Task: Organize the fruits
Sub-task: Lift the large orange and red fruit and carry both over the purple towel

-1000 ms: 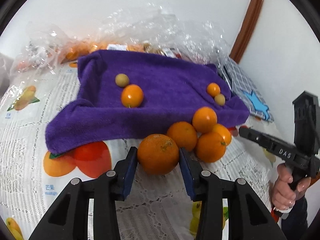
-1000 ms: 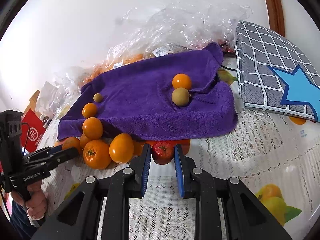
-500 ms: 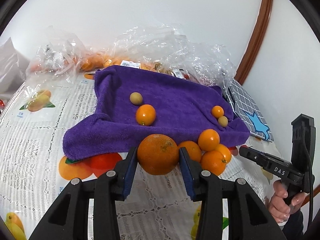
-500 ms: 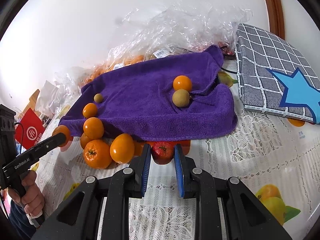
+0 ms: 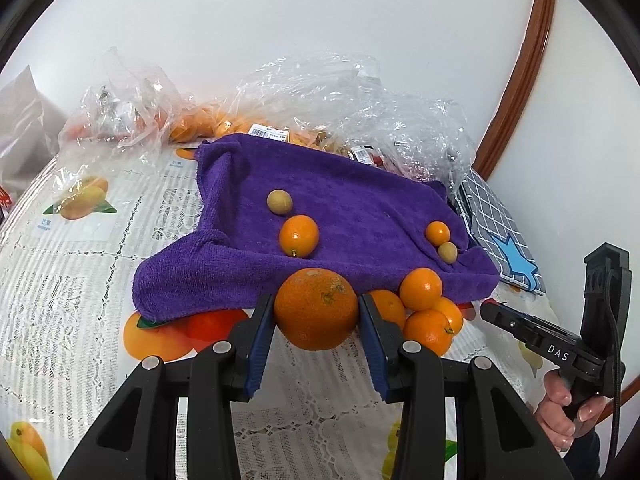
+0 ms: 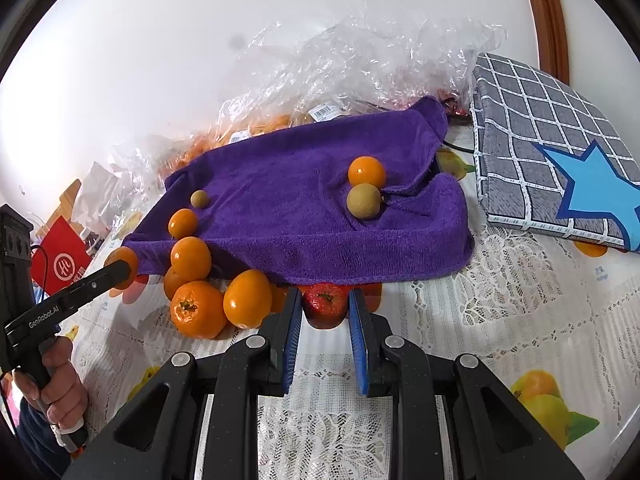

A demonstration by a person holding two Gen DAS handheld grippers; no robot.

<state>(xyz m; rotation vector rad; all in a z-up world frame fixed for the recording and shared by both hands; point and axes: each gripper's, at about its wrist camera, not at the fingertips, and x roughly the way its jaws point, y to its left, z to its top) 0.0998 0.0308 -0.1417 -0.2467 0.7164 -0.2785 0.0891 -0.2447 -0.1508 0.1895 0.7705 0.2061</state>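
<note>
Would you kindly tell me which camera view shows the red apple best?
The right wrist view: the red apple sits large and central between the right gripper pads. In the left wrist view only a red sliver shows behind the oranges.

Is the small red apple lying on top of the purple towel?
No, the small red apple sits on the lace tablecloth just in front of the purple towel, between the right gripper fingers.

- My left claw is clamped on a large orange, blue pads pressed to both its sides, held up off the worktop.
- My right claw is closed on a small red apple, held low and level.
- Each handle sits in a hand, fingers wrapped round the grip.
</note>
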